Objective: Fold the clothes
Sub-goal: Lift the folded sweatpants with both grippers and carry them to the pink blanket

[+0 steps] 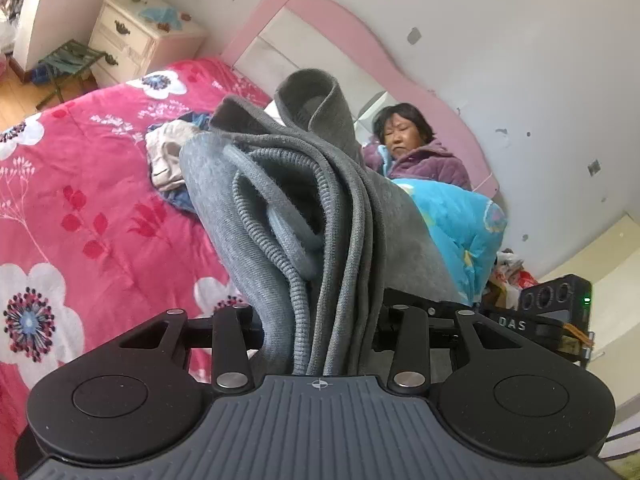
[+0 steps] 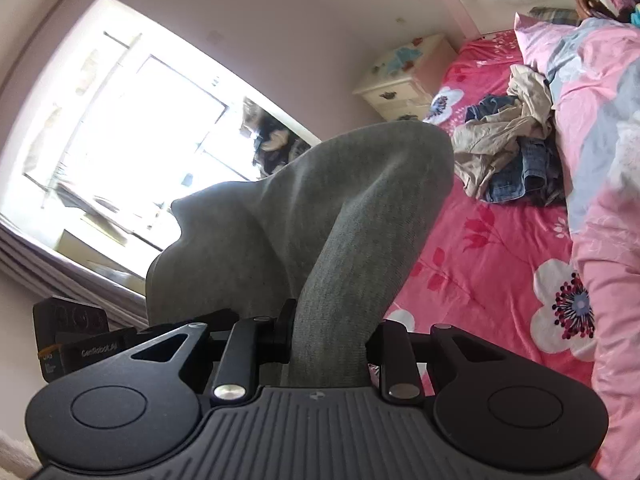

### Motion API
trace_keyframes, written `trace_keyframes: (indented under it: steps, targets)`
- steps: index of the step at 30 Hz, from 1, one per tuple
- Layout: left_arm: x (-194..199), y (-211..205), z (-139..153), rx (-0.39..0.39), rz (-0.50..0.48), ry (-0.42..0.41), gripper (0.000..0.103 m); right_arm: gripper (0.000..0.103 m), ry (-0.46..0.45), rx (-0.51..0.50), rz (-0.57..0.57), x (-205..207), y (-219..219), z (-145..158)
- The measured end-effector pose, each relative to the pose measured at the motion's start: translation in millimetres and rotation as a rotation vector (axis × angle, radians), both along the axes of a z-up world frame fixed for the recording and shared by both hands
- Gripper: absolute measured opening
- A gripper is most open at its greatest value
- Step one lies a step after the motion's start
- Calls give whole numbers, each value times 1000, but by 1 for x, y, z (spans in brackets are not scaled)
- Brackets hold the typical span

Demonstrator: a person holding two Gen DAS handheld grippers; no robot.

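A grey knit garment (image 1: pixel 304 208) with ribbed edges stands bunched in folds in the left wrist view, held up above the bed. My left gripper (image 1: pixel 320 320) is shut on its gathered layers, and the fingertips are hidden by the cloth. In the right wrist view another part of the same grey garment (image 2: pixel 320 224) rises in a thick fold. My right gripper (image 2: pixel 326 340) is shut on that fold, its fingers buried in fabric. The other gripper's body (image 1: pixel 552 304) shows at the right edge of the left view, close by.
A pink floral bedspread (image 1: pixel 80 200) covers the bed below. A heap of beige and denim clothes (image 2: pixel 508 152) lies near the pillows. A person in a purple jacket (image 1: pixel 416 152) sits against the pink headboard under a blue quilt (image 1: pixel 456 220). A cream nightstand (image 1: pixel 140 36) stands beyond the bed.
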State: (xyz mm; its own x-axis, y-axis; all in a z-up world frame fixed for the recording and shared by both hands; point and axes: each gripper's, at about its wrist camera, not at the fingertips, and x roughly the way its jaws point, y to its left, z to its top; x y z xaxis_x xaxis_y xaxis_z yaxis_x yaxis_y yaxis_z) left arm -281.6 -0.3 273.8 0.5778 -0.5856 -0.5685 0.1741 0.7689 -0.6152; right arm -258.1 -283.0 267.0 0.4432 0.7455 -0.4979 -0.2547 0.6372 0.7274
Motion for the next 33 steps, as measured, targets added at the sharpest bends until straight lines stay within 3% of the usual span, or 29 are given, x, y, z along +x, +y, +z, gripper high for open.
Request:
trace_keyframes:
  steps: [3, 8, 13, 17, 22, 26, 30, 33]
  targets:
    - [23, 48, -12, -35, -45, -19, 40, 26, -13, -48, -36, 7, 49, -2]
    - [61, 133, -24, -48, -78, -89, 40, 26, -36, -78, -80, 55, 140, 5]
    - [83, 205, -28, -27, -28, -100, 40, 26, 5, -75, -60, 104, 224, 6]
    - [89, 240, -53, -76, 32, -84, 40, 26, 20, -145, -6, 132, 270, -3]
    - [71, 262, -72, -115, 182, -75, 40, 26, 24, -221, 120, 151, 310, -14]
    - [46, 277, -82, -142, 334, -77, 40, 26, -10, -222, 277, 152, 340, -20]
    - [-3, 288, -87, -137, 548, -98, 40, 26, -82, -154, 495, 145, 370, -36]
    - [-44, 288, -82, -37, 709, -126, 40, 26, -105, -22, 673, 144, 399, -61]
